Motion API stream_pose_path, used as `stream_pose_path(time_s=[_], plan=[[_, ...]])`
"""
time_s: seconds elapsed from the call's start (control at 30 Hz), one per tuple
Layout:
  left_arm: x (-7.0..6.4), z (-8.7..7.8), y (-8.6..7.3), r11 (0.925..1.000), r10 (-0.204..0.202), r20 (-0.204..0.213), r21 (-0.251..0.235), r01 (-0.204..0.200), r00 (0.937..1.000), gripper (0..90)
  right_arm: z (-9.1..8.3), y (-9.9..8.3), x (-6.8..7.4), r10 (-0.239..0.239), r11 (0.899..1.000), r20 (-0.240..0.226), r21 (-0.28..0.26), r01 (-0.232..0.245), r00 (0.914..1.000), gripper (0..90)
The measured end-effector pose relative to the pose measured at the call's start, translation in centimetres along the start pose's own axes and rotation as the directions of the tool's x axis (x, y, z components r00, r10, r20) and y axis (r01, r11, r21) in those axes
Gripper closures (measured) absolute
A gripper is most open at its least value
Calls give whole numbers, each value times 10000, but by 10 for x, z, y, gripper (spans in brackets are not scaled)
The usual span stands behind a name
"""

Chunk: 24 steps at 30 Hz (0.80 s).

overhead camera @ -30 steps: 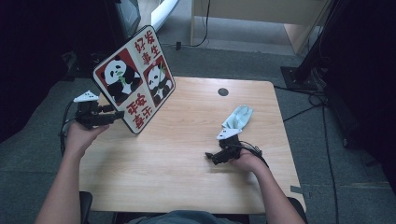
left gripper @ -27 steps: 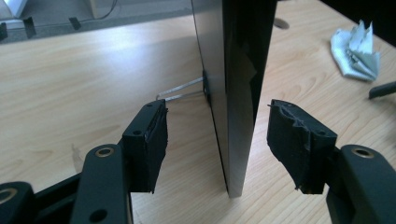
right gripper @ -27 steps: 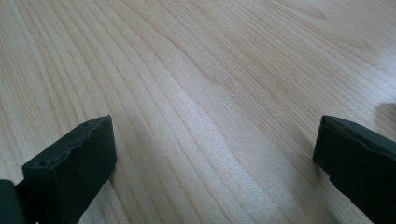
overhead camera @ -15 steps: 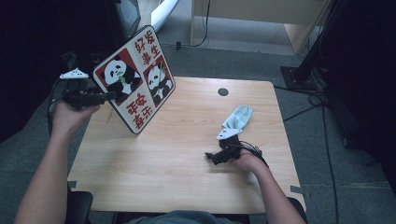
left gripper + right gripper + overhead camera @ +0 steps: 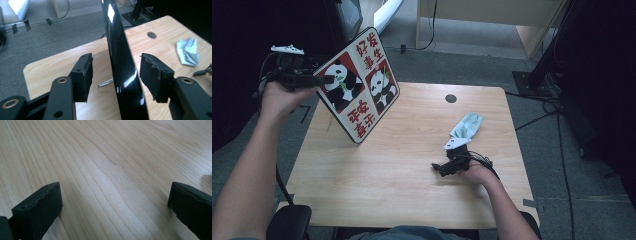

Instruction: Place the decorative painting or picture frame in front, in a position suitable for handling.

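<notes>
Left tongs (image 5: 319, 79) raised off the far-left corner of the tabletop (image 5: 377, 190), jaws spread to either side of the upper-left edge of the panda board (image 5: 359, 85), neither pad plainly pressed against it in the left gripper view. Panda board (image 5: 122, 72) seen there edge-on as a glossy black slab running up between the two black pads (image 5: 83, 75), gaps visible on both sides. Board standing tilted near the tabletop's far-left corner, printed face with two pandas and red characters turned toward the high view, lowest corner down on or just above the wood, cannot tell which. Thin metal rod (image 5: 106, 82) lying on the wood behind the board. Right tongs (image 5: 439, 168) low over the tabletop right of centre, jaws spread wide, bare wood grain (image 5: 107, 177) between them, nothing pinched. Pale blue cloth (image 5: 467, 126) crumpled just beyond the right hand (image 5: 474, 172), near the right edge. Round dark hole (image 5: 451, 98) in the tabletop toward the far edge, well apart from both tongs.
</notes>
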<state>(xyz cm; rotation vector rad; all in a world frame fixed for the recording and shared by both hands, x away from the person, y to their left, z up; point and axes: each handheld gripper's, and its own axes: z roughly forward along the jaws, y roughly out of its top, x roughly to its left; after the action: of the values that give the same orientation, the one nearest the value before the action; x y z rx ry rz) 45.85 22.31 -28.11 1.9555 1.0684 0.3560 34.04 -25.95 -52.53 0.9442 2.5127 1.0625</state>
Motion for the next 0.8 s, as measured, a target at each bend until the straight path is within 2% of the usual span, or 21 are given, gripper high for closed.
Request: stream_pose_path(time_s=[0.1, 0.27, 0.37, 0.53, 0.63, 0.8], plan=[[2, 3, 11, 9997, 153, -57, 204, -152, 9999, 470, 0, 0, 0, 3, 10000, 0, 0, -3, 10000, 0], [6, 9, 24, 9991, -18, 25, 421, 17, 10000, 507, 0, 0, 0, 40, 10000, -9, 20, -40, 10000, 0], [4, 14, 31, 9980, 221, -94, 588, -215, 9997, 516, 0, 0, 0, 17, 10000, -3, 17, -17, 10000, 0], [5, 20, 41, 9973, 212, -36, 709, -209, 9998, 564, 0, 0, 0, 41, 10000, -3, 16, -41, 10000, 0], [6, 24, 48, 9946, 304, -128, 1000, -290, 9995, 587, 0, 0, 1, 37, 10000, 6, 14, -37, 10000, 0], [11, 28, 58, 9903, 151, -131, 1386, -132, 9998, 627, 0, 0, 1, 41, 10000, 8, 15, -41, 10000, 0]])
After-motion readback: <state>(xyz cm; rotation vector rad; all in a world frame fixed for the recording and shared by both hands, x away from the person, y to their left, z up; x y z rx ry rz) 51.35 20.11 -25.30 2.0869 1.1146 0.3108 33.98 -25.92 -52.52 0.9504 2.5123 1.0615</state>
